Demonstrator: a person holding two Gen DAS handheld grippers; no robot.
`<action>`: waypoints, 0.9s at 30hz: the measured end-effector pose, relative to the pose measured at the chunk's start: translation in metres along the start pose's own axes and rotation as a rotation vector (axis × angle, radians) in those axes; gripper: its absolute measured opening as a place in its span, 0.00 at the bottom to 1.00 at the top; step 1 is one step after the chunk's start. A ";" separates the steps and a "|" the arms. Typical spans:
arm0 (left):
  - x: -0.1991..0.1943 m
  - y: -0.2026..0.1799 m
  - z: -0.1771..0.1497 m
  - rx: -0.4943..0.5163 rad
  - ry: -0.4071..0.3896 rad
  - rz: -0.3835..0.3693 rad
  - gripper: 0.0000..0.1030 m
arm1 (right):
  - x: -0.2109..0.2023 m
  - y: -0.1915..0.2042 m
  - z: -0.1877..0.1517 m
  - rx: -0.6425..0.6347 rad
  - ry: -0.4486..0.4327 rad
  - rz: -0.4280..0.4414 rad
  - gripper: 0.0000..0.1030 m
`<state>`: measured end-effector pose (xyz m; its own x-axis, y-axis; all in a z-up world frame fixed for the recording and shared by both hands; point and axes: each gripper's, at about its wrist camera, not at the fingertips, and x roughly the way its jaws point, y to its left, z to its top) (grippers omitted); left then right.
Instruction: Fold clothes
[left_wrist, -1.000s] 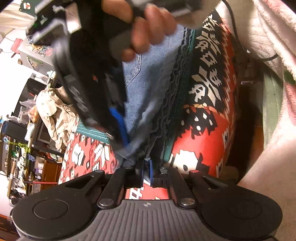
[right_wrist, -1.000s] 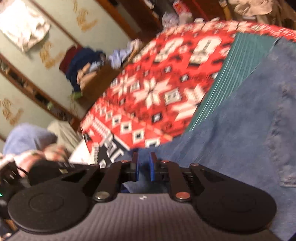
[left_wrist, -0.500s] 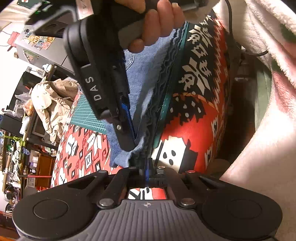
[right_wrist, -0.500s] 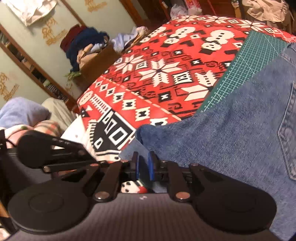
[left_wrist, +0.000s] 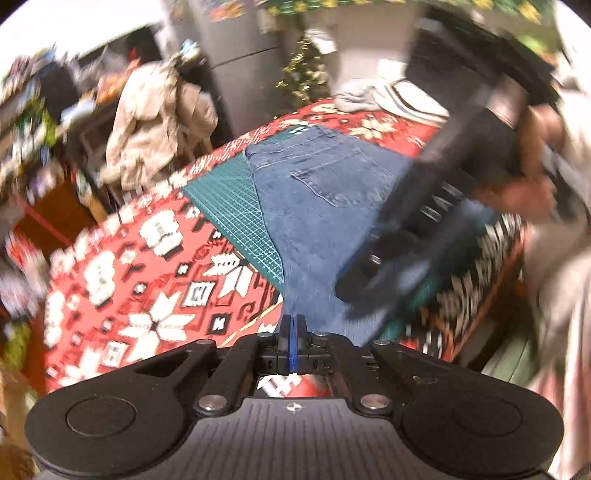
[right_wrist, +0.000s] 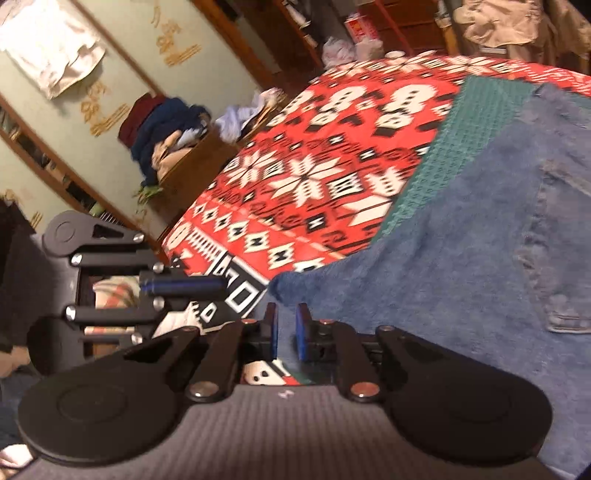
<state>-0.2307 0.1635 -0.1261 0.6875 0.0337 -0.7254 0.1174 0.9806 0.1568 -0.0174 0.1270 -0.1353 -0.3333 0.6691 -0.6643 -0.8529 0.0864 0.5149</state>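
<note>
Jeans (left_wrist: 317, 192) lie flat, back pocket up, partly on a green mat (left_wrist: 236, 210), partly on the red patterned cloth (left_wrist: 147, 295) covering the table. In the right wrist view the jeans (right_wrist: 461, 251) fill the right side, near corner just ahead of the fingertips, mat (right_wrist: 443, 155) beyond them, cloth (right_wrist: 314, 166) to the left.

Left gripper (left_wrist: 292, 328): pads pressed fully together, nothing between them, off the denim, above the cloth at the jeans' near edge. Also seen side-on in the right wrist view (right_wrist: 218, 284), closed, empty.

Right gripper (right_wrist: 285, 325): narrow gap between blue pads, nothing pinched; cloth and mat edge show through the gap, jeans corner just beyond the tips. In the left wrist view it (left_wrist: 354, 280) sits over the jeans' right edge, blurred, held by a hand (left_wrist: 524, 184); contact with the denim can't be told there.

Background: beige jacket (left_wrist: 155, 122) hung on a chair, clothes pile (right_wrist: 162, 136) by the wall.
</note>
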 end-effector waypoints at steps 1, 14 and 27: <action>0.009 0.004 0.002 -0.037 0.014 -0.027 0.00 | -0.001 -0.003 -0.001 0.007 0.001 -0.012 0.11; 0.031 0.030 -0.027 -0.284 0.141 -0.075 0.00 | -0.022 -0.028 -0.040 0.037 0.016 -0.105 0.08; 0.047 -0.004 0.024 -0.225 0.048 -0.247 0.01 | -0.112 -0.073 -0.096 0.163 -0.045 -0.329 0.13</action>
<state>-0.1815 0.1569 -0.1447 0.6229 -0.2068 -0.7544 0.1120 0.9781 -0.1757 0.0437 -0.0255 -0.1505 -0.0305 0.6172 -0.7862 -0.8351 0.4164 0.3594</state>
